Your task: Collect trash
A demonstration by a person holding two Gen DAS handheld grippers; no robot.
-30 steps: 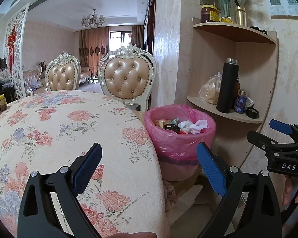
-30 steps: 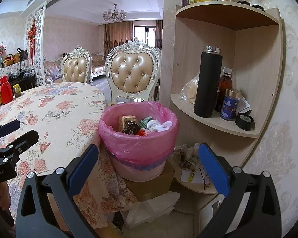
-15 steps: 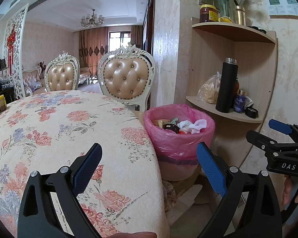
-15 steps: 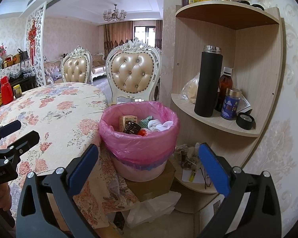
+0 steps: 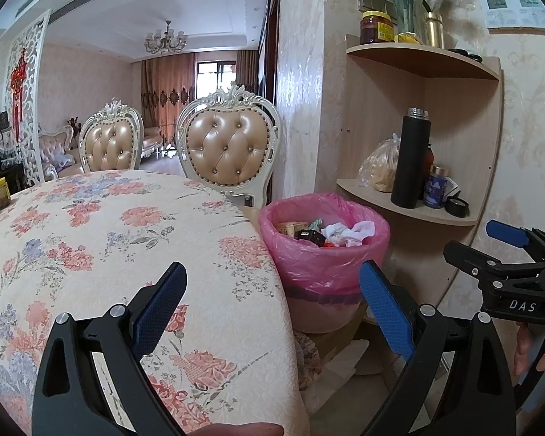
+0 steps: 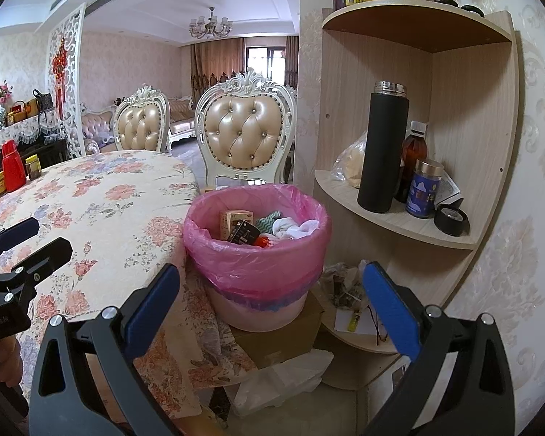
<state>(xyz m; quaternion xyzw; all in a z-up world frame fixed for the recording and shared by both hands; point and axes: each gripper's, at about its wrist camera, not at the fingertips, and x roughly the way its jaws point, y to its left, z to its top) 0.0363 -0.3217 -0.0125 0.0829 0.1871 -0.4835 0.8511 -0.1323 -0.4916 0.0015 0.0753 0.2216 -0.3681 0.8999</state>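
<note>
I hold my left gripper (image 5: pixel 272 301) and right gripper (image 6: pixel 270 299) wide open, with nothing in them. The trash bin (image 6: pixel 256 254) with its pink bag (image 5: pixel 323 258) sits just ahead, right of the table (image 5: pixel 101 239), and looks nearly full. I think my next move is to grab the bag's rim. A corner shelf (image 6: pixel 410 218) stands to the right, and chairs (image 6: pixel 245 134) are far behind.

Each black claw (image 5: pixel 272 305) has blue textured pads (image 5: pixel 385 309), silver screws, and white "DAS" lettering.
</note>
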